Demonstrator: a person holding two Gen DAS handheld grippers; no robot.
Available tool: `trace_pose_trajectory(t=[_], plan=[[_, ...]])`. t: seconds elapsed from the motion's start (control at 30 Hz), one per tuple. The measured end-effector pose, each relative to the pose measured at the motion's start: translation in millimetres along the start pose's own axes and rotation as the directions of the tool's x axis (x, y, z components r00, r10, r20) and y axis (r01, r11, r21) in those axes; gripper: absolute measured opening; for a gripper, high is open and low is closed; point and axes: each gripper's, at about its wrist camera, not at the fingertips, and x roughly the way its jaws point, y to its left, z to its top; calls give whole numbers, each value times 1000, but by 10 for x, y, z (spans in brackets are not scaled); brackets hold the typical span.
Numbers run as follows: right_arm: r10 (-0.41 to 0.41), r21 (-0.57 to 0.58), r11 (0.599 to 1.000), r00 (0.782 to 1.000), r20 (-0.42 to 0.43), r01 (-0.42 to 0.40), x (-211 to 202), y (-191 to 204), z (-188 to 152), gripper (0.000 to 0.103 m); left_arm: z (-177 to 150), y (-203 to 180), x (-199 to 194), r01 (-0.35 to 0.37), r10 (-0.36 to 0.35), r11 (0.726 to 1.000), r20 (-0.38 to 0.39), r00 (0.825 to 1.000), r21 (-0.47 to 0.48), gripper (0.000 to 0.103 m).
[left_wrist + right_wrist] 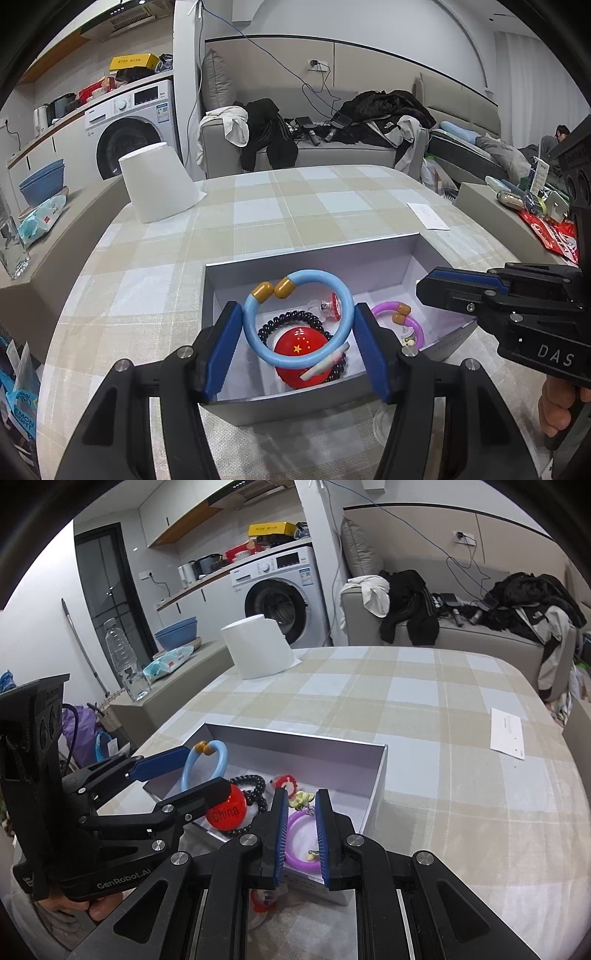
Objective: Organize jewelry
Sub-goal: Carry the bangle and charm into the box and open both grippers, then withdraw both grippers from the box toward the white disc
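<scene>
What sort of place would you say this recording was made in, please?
Most likely a small lived-in flat, with kitchen and living space in one room. A washing machine sits under a cluttered counter, a sofa is strewn with clothes, and the jewelry box stands on a table with a checked cloth.

The open box [317, 258] sits on the worktop [295, 199], right under both tools. The left hand-held gripper [299, 345] holds the open bangle [295, 321] between its fingers, above the box. Beneath that bangle, inside the box, lie the bead bracelet [295, 317] and the round badge [295, 350]. Just right of this gripper, in the same box, rests the second bangle [406, 317], directly ahead of the right hand-held gripper [300, 834]. Beyond both grippers, well back and to the left, stands the paper roll [159, 181]; far right lies a paper slip [428, 216].
</scene>
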Motion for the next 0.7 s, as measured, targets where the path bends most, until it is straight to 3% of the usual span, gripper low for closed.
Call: trace_pose_trajectory(t=[0.4, 0.47, 0.6, 0.7], plan=[[31, 30, 999, 999, 12, -31, -45, -34, 6, 17, 6, 12, -5, 34, -34, 999, -22, 999, -32, 58], [23, 35, 999, 999, 22, -24, -78, -34, 12, 25, 17, 13, -48, 39, -39, 999, -15, 999, -35, 68], [37, 49, 998, 997, 69, -40, -278, -40, 4, 68, 26, 63, -209, 72, -71, 995, 14, 997, -63, 91], [37, 62, 997, 997, 74, -42, -414, -50, -20, 98, -11, 69, -304, 92, -91, 993, 9, 996, -71, 102]])
